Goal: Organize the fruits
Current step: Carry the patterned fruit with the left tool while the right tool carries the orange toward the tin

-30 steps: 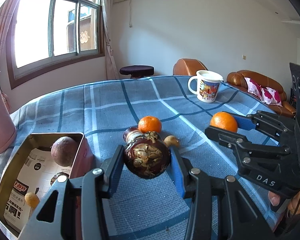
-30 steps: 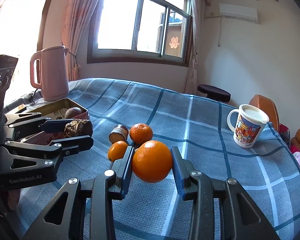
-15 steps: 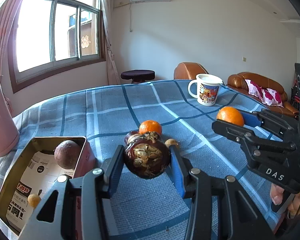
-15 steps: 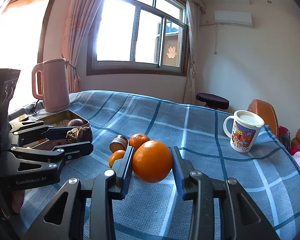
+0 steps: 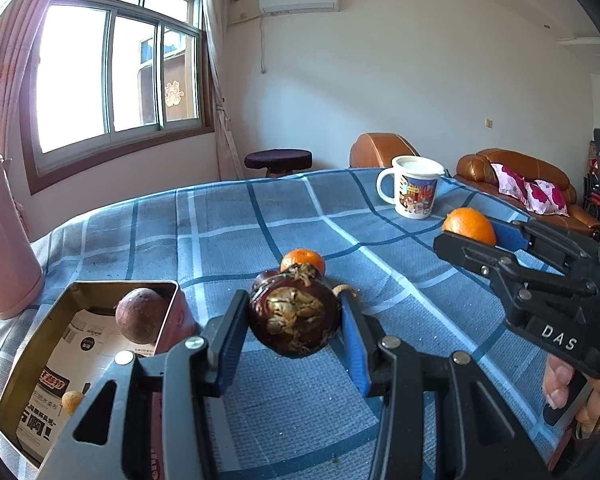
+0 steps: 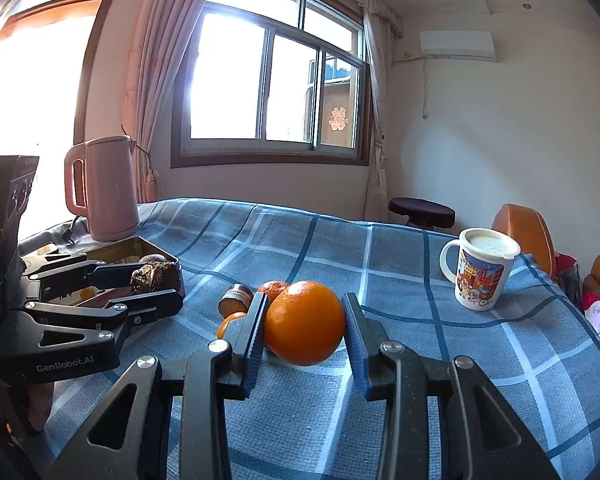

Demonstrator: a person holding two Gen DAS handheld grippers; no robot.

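Round smooth orange (image 6: pixel 304 323) pinched by right gripper (image 6: pixel 304 326), dark mottled round fruit (image 5: pixel 294 320) by left gripper (image 5: pixel 294 322); either could be slipped and rolled off the blue checked tablecloth (image 5: pixel 260 224) below.

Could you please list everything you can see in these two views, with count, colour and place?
Dark fruit: one, dark purple-brown, held in the left tool.
Large orange: one, orange, held in the right tool.
Loose fruit: at least three, mostly orange, clustered mid-table.
Tin: one, gold, table's left, holding a round brown fruit and a small yellow one.
Mug: one, white with pictures, lidded, far right.
Kettle: one, pink, behind the tin.
Tablecloth: one, blue check.
Stool, sofa: beyond the table.
Left tool: black, blue pads.
Right tool: black, blue pads.
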